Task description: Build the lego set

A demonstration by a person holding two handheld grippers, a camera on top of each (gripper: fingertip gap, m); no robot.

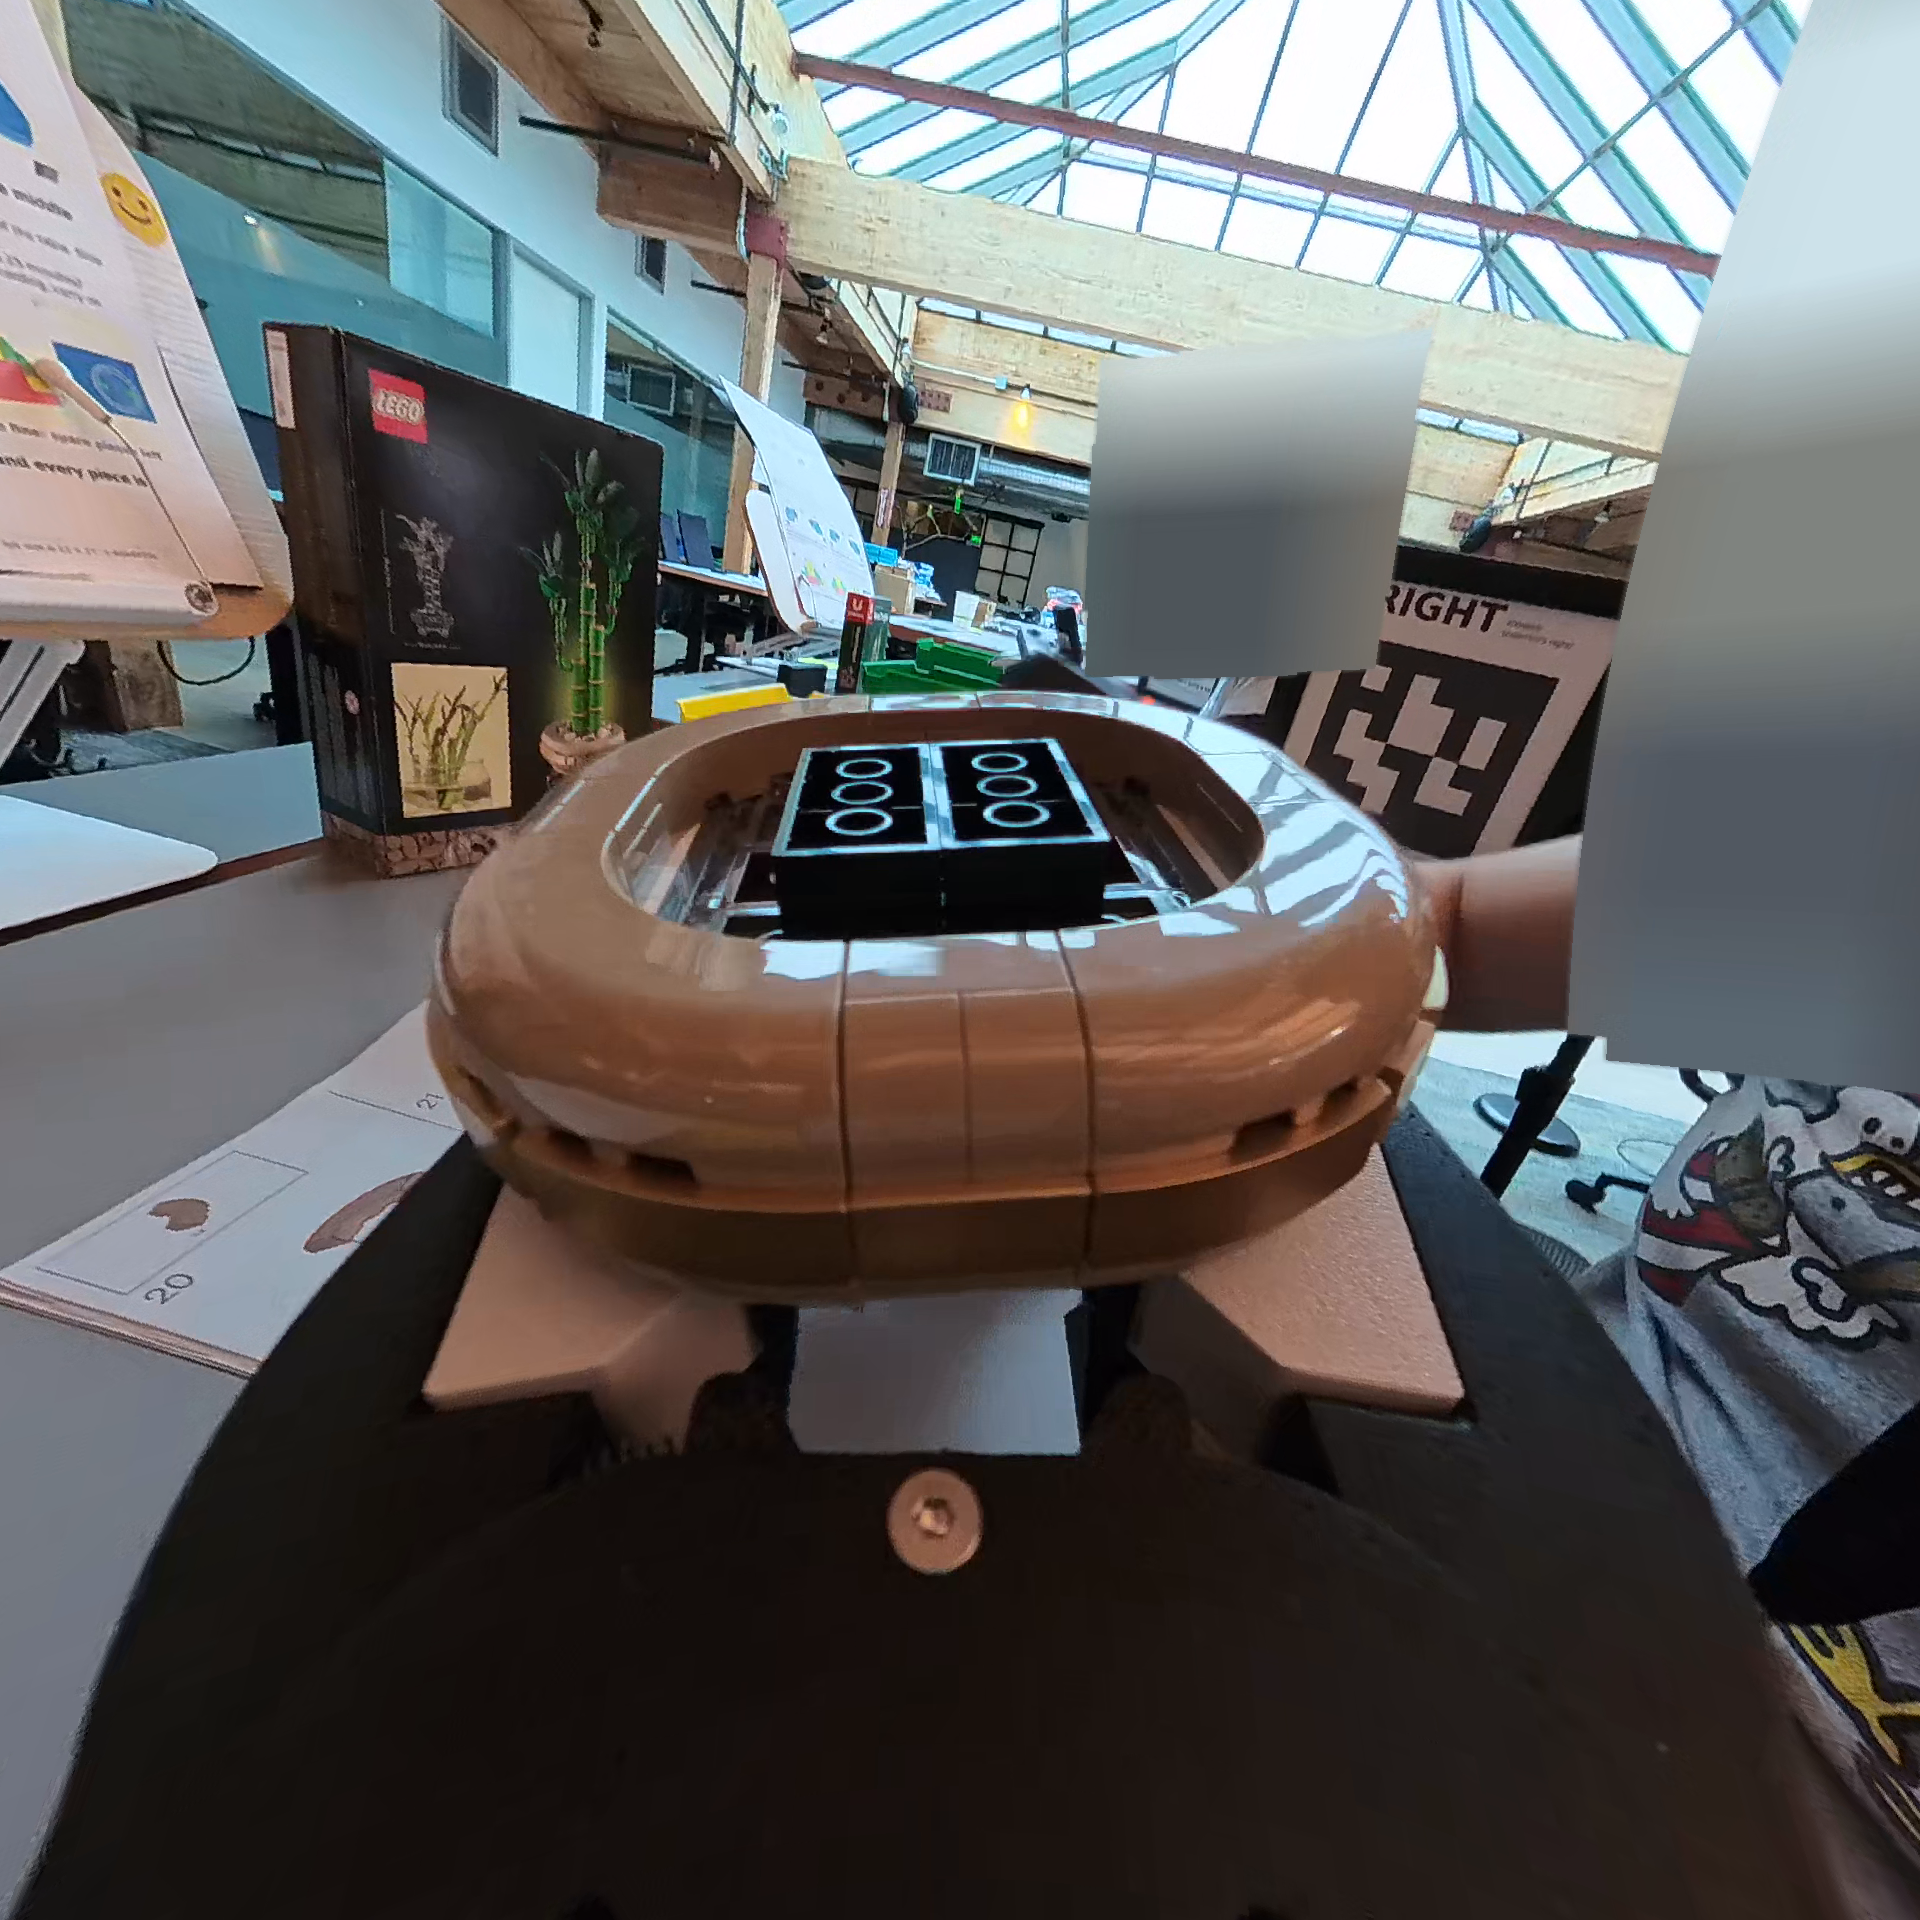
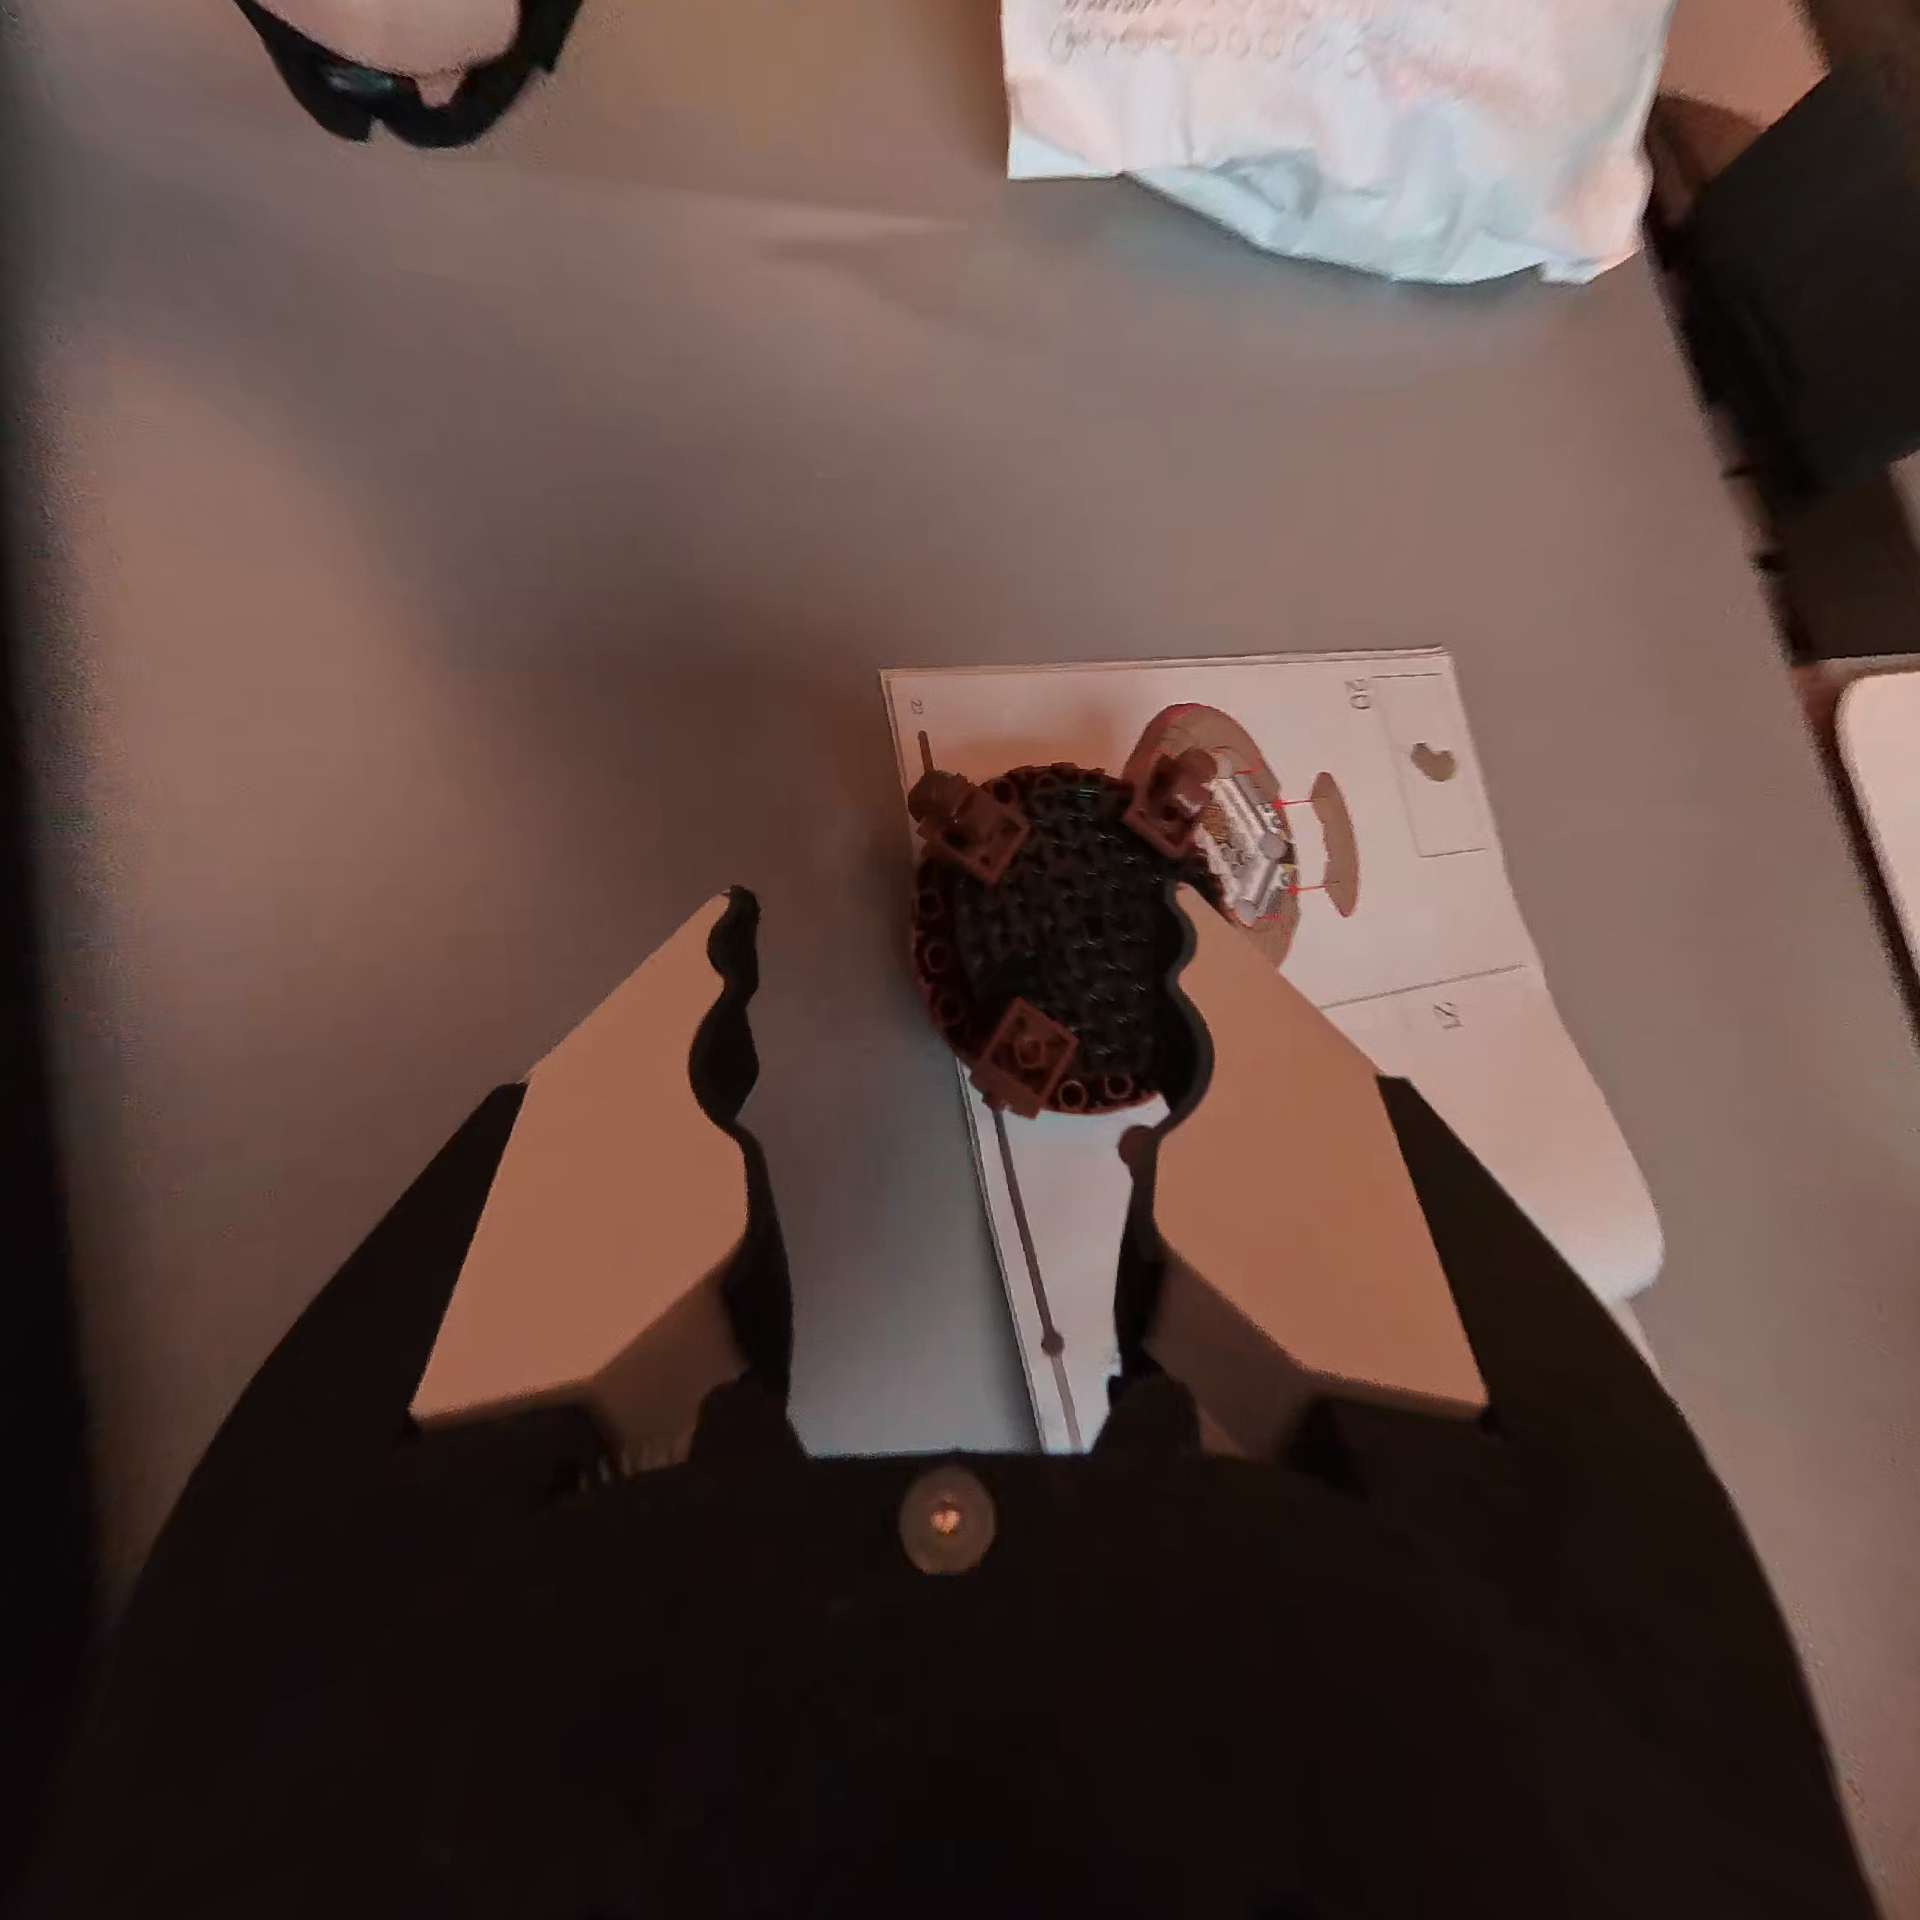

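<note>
Left wrist view first: my left gripper (image 1: pixel 935 1288) sits right under the lens, its two tan fingers (image 1: pixel 582 1320) spread wide, and the tan pot (image 1: pixel 935 1049) rests across them, filling the gap. Both fingertips vanish beneath the pot's darker lower band, so I read this as the gripper clamped on the pot, though the contact itself is hidden. Inside the pot's rounded rim I see two black blocks (image 1: pixel 940 821) side by side, each with three rings on top. At the pot's right edge a person's finger (image 1: pixel 1496 935) touches the rim. Left of the pot, an open instruction booklet (image 1: pixel 208 1236) lies flat on the grey table (image 1: pixel 187 997). Farther back the dark set box (image 1: pixel 468 582) stands upright, and a black-and-white marker card (image 1: pixel 1444 738) stands behind the pot on the right.

Right wrist view looks straight down at the same table. My right gripper (image 2: pixel 961 935) is released, jaws well apart and holding nothing. Its right finger (image 2: pixel 1278 1143) overlaps the edge of a round dark studded plate (image 2: pixel 1060 935) that lies on the booklet (image 2: pixel 1455 1039); I cannot tell whether it touches. Three small brown bricks (image 2: pixel 1023 1055) sit around the plate's rim. Beyond, a crumpled white bag (image 2: pixel 1340 135) lies near the table's far edge.
</note>
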